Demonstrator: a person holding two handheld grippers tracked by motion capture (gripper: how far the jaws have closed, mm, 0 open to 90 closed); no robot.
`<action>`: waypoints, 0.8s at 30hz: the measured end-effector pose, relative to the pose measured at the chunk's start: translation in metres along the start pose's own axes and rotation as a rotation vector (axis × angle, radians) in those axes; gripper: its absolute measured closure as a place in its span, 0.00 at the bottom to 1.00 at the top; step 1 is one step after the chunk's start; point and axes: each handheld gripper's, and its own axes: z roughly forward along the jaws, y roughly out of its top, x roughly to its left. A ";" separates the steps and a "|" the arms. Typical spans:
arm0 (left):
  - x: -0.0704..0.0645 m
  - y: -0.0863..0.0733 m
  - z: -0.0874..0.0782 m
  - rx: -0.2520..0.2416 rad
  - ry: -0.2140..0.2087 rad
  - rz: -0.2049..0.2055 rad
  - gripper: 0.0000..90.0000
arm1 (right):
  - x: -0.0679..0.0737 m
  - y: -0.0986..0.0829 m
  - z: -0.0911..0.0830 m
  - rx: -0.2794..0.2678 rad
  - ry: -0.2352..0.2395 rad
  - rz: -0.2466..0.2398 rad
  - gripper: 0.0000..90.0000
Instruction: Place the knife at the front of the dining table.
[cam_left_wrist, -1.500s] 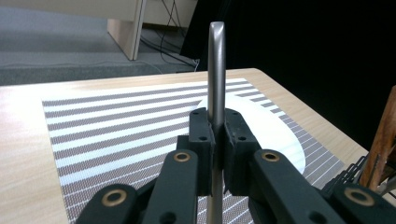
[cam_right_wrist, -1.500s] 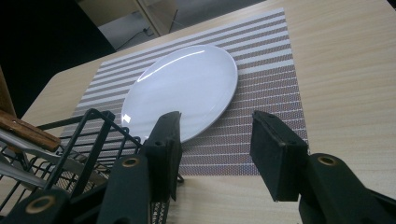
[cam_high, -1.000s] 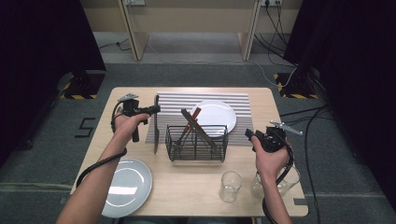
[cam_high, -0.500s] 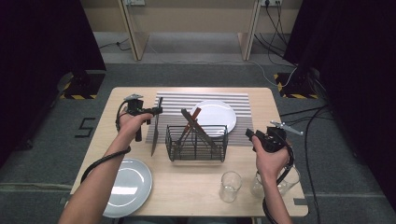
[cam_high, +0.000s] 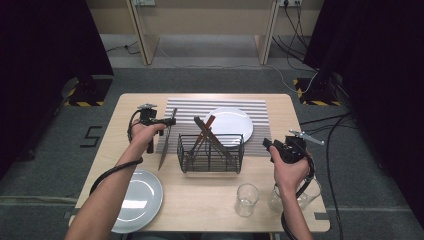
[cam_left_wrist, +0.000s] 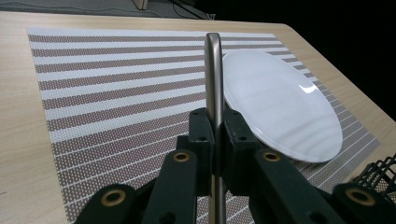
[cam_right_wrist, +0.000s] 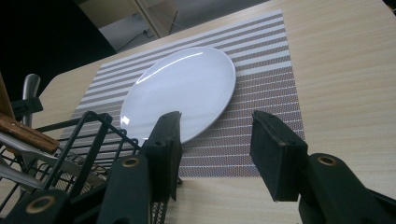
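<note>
Your jaws: spread apart, nothing between them, above the desk (cam_right_wrist: 355, 70).
Ahead of you: white plate (cam_right_wrist: 180, 91) lying on the striped mat (cam_right_wrist: 261, 70).
Your left: black wire basket (cam_right_wrist: 79, 154) holding wooden-handled utensils (cam_right_wrist: 23, 130).

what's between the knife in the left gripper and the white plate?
High view: bare striped placemat separates the knife from the white plate; the wire basket sits nearer the person. The left gripper view agrees.

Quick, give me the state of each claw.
Left claw: shut on the knife, held over the mat.
Right claw: open, holding nothing, beside the basket.
</note>
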 end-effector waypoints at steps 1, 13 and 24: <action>0.001 0.000 0.001 0.007 0.003 0.002 0.92 | 0.000 0.000 0.000 0.000 0.000 0.001 0.59; 0.007 0.000 0.019 0.065 0.025 -0.022 0.92 | -0.001 0.000 0.000 0.002 0.002 0.003 0.59; 0.014 -0.005 0.031 0.094 0.054 -0.042 0.92 | -0.001 0.001 -0.002 -0.008 0.003 0.002 0.59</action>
